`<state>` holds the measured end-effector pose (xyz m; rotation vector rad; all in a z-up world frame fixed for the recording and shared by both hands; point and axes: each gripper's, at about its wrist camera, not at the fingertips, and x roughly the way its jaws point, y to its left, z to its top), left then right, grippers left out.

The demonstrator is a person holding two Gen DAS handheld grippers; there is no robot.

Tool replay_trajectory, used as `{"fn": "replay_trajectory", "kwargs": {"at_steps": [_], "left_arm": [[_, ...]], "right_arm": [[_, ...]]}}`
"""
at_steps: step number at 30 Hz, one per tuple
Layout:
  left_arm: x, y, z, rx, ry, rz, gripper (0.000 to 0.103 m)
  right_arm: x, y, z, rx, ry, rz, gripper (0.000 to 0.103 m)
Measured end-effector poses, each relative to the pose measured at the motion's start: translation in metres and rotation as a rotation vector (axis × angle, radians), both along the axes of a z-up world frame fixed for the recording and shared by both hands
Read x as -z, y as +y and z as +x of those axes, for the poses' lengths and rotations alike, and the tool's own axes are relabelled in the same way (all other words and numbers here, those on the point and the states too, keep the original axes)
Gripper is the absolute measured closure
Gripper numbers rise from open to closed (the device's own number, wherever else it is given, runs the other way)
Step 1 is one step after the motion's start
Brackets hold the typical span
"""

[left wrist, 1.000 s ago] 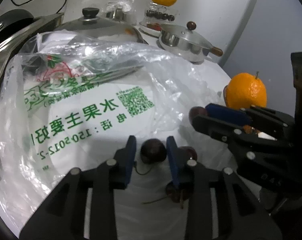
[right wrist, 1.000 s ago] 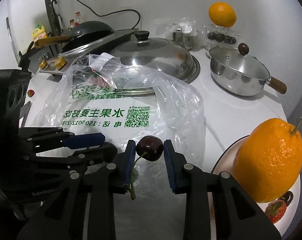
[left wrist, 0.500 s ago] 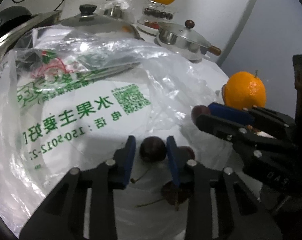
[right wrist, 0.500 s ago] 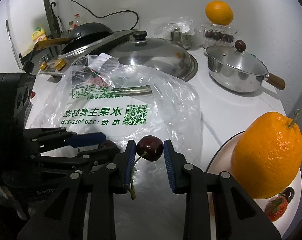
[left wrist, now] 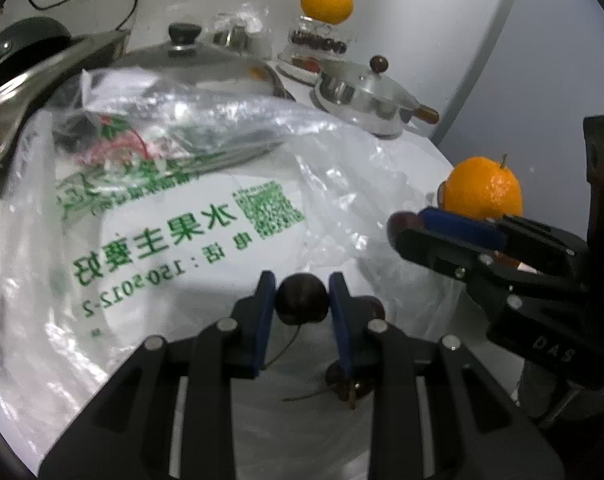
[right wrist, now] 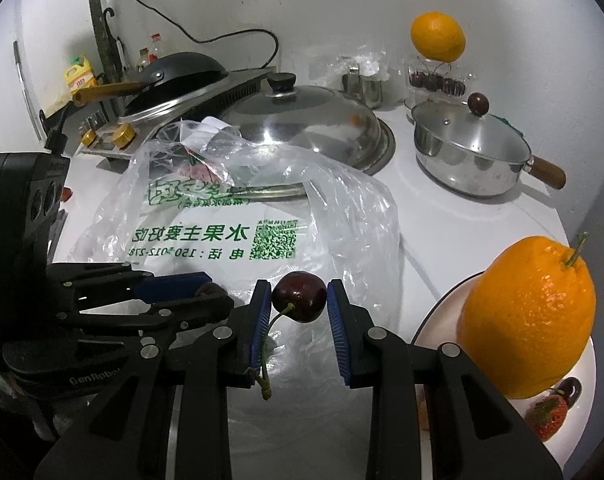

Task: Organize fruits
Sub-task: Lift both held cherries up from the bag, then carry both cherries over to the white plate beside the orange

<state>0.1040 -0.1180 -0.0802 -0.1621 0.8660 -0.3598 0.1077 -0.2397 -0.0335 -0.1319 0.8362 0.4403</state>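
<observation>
My left gripper [left wrist: 302, 298] is shut on a dark cherry [left wrist: 302, 299] and holds it just above the clear plastic fruit bag [left wrist: 173, 216] with green print. More cherries [left wrist: 348, 384] lie on the bag below it. My right gripper [right wrist: 299, 298] is shut on another dark cherry [right wrist: 299, 297] whose stem hangs down. It shows in the left wrist view [left wrist: 402, 226] to the right. An orange [right wrist: 526, 320] stands on a white plate [right wrist: 442, 312] at the right with a strawberry [right wrist: 548, 420].
A large steel lid [right wrist: 302, 124] and a lidded saucepan [right wrist: 470, 148] stand behind the bag. A second orange [right wrist: 438, 36] sits on a clear box of cherries [right wrist: 436, 80] at the back wall. A stove with a black pan [right wrist: 181, 76] is at the back left.
My left gripper has lifted its cherry slightly off the bag and the view has risen. My right gripper has kept its cherry and drifted a little back from the plate.
</observation>
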Motion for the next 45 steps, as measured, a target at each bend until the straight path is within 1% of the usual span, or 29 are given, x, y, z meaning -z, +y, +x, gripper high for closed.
{"fn": "replay_trajectory", "kwargs": {"at_steps": [9,17,23,31,45], "left_arm": [[-0.024,0.009,-0.01,-0.023,-0.071,0.023,0.075],[-0.043,0.003,-0.021,-0.021,-0.115,0.025,0.075],[-0.056,-0.013,-0.03,0.001,-0.148,0.027,0.075],[-0.068,-0.04,-0.037,0.039,-0.172,0.032,0.075],[-0.069,-0.097,-0.052,0.129,-0.171,0.05,0.075]], "right_arm": [[-0.016,0.008,-0.009,-0.015,-0.033,-0.004,0.072],[-0.036,0.004,-0.022,-0.013,-0.081,-0.004,0.072],[-0.049,-0.012,-0.033,0.007,-0.11,-0.01,0.072],[-0.057,-0.04,-0.049,0.043,-0.133,-0.007,0.072],[-0.06,-0.105,-0.073,0.141,-0.146,-0.004,0.072]]}}
